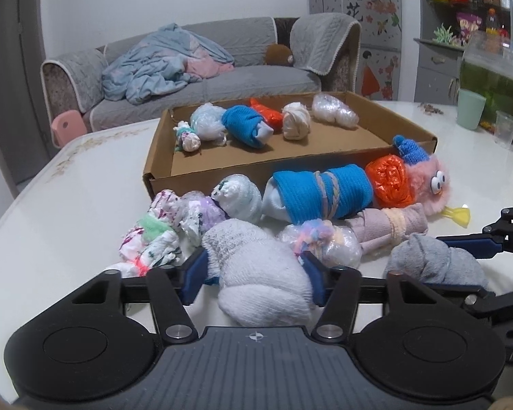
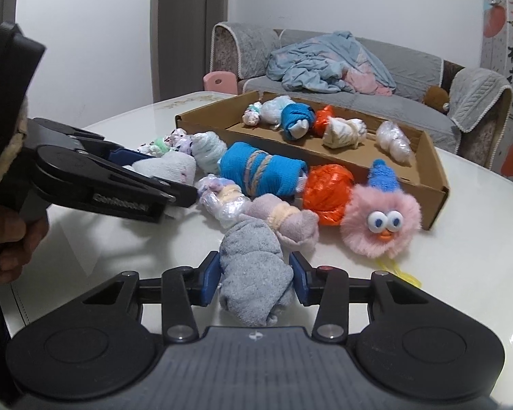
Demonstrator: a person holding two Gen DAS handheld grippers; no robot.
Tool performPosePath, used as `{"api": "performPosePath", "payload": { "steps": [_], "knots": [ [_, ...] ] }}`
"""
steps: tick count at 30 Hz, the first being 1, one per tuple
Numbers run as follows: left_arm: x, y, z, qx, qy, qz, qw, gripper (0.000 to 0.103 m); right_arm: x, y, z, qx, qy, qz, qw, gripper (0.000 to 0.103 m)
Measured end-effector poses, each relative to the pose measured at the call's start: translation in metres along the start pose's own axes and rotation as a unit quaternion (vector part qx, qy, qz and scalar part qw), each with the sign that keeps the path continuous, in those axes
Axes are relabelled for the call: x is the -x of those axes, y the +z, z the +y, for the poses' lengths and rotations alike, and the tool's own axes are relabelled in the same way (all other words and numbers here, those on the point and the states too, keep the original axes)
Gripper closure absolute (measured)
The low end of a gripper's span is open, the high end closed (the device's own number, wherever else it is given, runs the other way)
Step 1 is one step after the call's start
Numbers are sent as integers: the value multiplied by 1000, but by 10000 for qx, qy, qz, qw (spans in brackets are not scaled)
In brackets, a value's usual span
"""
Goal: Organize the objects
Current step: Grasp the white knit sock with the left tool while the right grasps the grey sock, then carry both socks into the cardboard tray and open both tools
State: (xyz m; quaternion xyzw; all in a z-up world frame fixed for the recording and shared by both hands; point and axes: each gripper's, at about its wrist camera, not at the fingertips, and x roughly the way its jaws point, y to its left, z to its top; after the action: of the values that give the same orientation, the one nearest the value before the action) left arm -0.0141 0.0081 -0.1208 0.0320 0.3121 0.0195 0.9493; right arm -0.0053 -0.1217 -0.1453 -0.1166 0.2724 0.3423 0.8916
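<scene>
My left gripper is shut on a white sock roll, low over the table; it also shows from the side in the right wrist view. My right gripper is shut on a grey sock roll, which also shows in the left wrist view. A shallow cardboard box holds several bundles. In front of it lie a blue roll, an orange bundle, a pink fluffy toy, a pink-beige roll and several plastic-wrapped bundles.
The white table carries a green cup, a clear plastic cup and a fish tank at the far right. A grey sofa with a blanket stands behind the table.
</scene>
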Motion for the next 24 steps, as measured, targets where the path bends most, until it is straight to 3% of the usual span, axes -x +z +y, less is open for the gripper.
{"api": "performPosePath", "payload": {
  "steps": [16,24],
  "knots": [
    [46,-32,15,-6,-205,-82,9998,44,22,-14,-18,-407,-21,2,9992,63],
    [65,-13,18,-63,-298,-256,9992,45,38,-5,-28,-526,-19,-151,9985,63]
  ]
}}
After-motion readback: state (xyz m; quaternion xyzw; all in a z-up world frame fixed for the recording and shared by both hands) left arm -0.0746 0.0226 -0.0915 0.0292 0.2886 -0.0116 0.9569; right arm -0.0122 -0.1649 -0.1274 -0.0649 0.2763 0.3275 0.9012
